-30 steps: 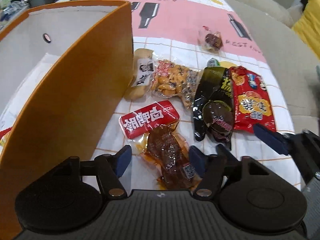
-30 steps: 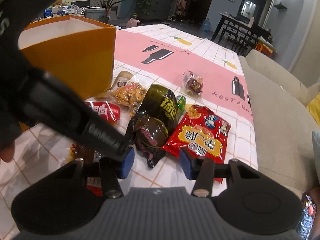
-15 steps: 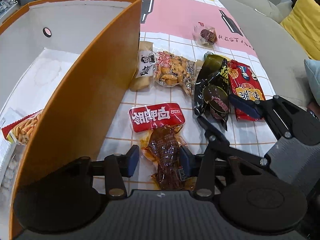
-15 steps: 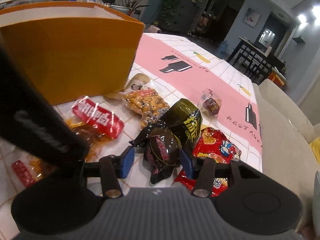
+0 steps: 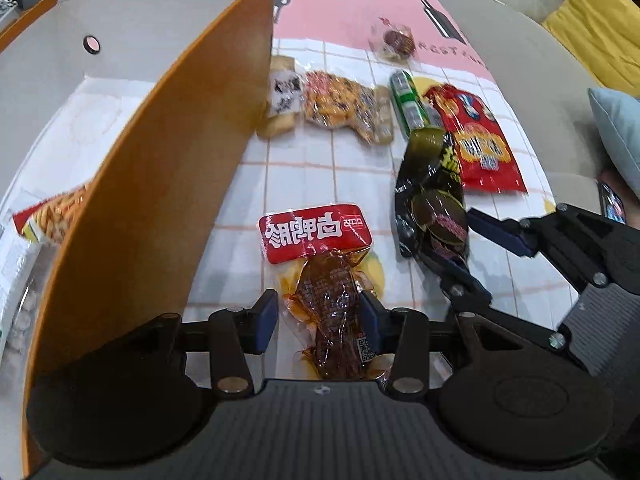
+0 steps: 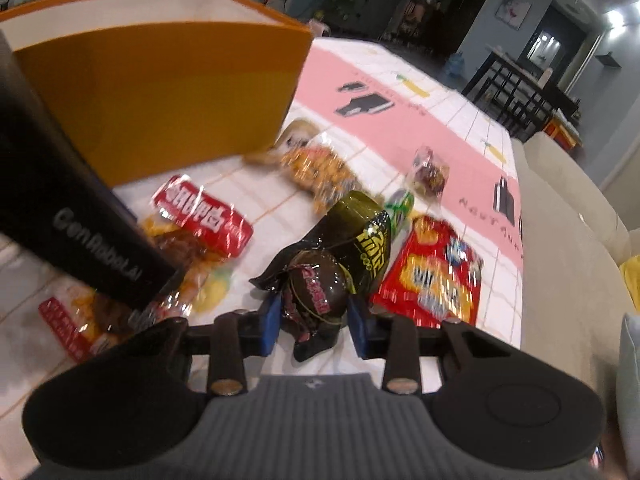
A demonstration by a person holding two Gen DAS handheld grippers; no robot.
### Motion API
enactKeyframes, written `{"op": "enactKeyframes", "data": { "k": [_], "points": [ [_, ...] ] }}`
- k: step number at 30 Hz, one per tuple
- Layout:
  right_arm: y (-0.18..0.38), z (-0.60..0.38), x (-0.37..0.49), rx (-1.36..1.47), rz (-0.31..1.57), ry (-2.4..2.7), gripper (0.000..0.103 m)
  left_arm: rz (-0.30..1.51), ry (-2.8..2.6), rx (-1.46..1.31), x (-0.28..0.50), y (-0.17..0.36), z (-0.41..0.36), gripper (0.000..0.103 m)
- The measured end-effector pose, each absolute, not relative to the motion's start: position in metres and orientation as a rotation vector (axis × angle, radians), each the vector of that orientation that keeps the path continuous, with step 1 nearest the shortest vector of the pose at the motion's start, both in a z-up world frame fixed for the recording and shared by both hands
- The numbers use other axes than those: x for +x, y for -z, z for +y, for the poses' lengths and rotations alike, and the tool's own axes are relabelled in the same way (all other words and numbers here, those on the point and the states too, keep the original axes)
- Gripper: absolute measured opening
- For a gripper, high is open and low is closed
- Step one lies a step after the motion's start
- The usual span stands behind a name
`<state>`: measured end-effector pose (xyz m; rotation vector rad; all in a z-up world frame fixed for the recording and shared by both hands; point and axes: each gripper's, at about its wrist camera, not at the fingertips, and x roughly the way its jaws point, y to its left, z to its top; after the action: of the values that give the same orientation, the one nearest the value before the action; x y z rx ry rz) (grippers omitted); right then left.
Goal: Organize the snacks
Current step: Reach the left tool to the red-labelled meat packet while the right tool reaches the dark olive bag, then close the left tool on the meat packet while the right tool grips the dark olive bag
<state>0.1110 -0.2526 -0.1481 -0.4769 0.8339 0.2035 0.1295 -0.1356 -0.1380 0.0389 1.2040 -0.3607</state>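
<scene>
My left gripper (image 5: 318, 320) is open, its fingers on either side of a clear packet of brown meat with a red label (image 5: 326, 276) lying on the table. My right gripper (image 6: 314, 320) is open around the lower end of a dark olive and black snack packet (image 6: 340, 256), which also shows in the left wrist view (image 5: 434, 196). An orange box (image 5: 160, 184) with a white inside stands at left and holds several snacks (image 5: 52, 212). The same box stands at the upper left of the right wrist view (image 6: 168, 92).
More snacks lie on the tiled tablecloth (image 5: 296, 184): a red bag (image 5: 478, 140), a green packet (image 5: 408, 98), an orange nut packet (image 5: 342, 102), a beige packet (image 5: 282, 98), a small round sweet (image 5: 396, 42). A sofa (image 5: 532, 64) borders the right.
Both grippers moved forward and down. The left fingers have narrowed around the meat packet. The right gripper now straddles the dark packet, which has shifted and uncovered the green packet.
</scene>
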Motion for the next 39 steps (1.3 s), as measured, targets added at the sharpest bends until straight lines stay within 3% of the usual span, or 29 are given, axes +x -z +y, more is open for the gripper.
{"op": "enactKeyframes", "data": {
  "k": [11,17,19,21,22,27,39],
  "points": [
    [0.132,-0.247,0.049,-0.466,1.033,-0.162,0.033,1.238,0.476,0.091,0.099,0.136,-0.131,0.049],
    [0.131,-0.242,0.038,-0.485,1.041,-0.166,0.034,1.246,0.463,0.119,0.089,0.136,-0.134,0.064],
    [0.129,-0.242,0.037,-0.482,1.032,-0.177,0.038,1.257,0.431,0.113,0.089,0.136,-0.133,0.076],
    [0.124,-0.245,0.035,-0.444,1.021,-0.205,0.058,1.258,0.399,0.087,0.087,0.137,-0.130,0.079],
    [0.122,-0.247,0.035,-0.427,1.013,-0.213,0.061,1.259,0.392,0.082,0.087,0.137,-0.130,0.081],
    [0.116,-0.255,0.038,-0.361,0.962,-0.224,0.062,1.255,0.387,0.116,0.084,0.140,-0.138,0.090],
    [0.133,-0.259,0.047,-0.349,1.001,-0.228,0.061,1.171,0.384,0.229,0.072,0.144,-0.156,0.088]
  ]
}}
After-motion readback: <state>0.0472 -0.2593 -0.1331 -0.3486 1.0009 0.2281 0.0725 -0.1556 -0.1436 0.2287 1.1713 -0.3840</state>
